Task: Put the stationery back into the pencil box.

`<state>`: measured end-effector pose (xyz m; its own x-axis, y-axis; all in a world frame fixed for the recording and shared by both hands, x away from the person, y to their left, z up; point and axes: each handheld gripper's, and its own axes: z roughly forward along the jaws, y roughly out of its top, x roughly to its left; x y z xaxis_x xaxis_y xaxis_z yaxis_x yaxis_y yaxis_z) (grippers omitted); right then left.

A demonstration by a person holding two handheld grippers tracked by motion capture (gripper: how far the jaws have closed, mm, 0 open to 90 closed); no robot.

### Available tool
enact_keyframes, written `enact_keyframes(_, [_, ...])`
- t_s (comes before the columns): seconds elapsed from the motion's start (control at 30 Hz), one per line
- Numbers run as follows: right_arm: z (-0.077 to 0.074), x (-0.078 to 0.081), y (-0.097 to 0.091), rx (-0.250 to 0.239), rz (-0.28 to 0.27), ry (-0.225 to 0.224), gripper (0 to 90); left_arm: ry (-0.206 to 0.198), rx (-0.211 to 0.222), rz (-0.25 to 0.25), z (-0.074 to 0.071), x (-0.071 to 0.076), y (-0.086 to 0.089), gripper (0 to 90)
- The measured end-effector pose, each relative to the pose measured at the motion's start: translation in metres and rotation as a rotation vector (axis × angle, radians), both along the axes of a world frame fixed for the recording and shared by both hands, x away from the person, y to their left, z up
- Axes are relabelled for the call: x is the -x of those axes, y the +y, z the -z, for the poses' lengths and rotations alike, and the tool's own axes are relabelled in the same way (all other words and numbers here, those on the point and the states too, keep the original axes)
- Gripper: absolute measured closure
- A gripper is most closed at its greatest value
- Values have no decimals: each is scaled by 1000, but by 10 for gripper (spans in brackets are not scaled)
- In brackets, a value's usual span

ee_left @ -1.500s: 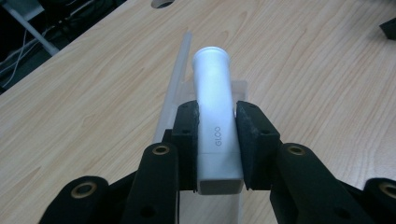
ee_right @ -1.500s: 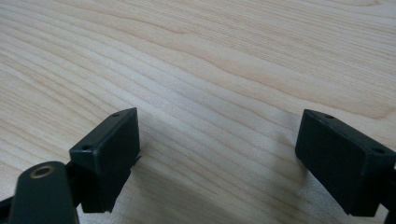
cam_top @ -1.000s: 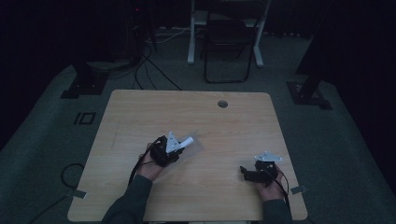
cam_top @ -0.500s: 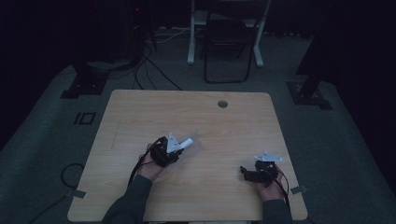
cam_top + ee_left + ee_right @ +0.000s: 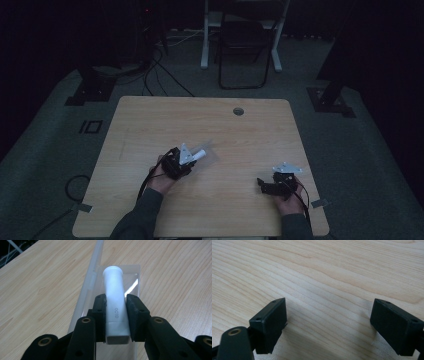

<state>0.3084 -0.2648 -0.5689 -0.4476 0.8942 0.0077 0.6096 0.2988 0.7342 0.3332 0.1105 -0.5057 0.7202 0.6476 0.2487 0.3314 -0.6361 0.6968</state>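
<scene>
Firmly pinched, smooth white cylindrical tube [image 5: 114,302], clear box [image 5: 133,272]

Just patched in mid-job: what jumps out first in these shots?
The left claw is clamped on a white tube marked GLOO, held over a clear box with its lid open, near the middle of the table. The right claw hangs wide open with nothing in it, above bare wood by the table's near right corner. Around the table the room is dark.

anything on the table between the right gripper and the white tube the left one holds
Nothing: in the high view only bare wooden table lies between the right gripper and the white tube in the left gripper.
</scene>
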Motion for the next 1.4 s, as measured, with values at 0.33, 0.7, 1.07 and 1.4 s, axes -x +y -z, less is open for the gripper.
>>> enact_keyframes(0.33, [0,0,0,0,0,0,137,0,-33,-15,7,-1,0,708])
enact_keyframes(0.7, [0,0,0,0,0,0,137,2,-76,-28,12,-2,-1,705])
enact_keyframes(1.07, [0,0,0,0,-1,0,137,-4,-92,-32,13,-1,-2,662])
enact_keyframes(1.4, [0,0,0,0,-1,0,137,-5,-19,13,6,14,-4,606])
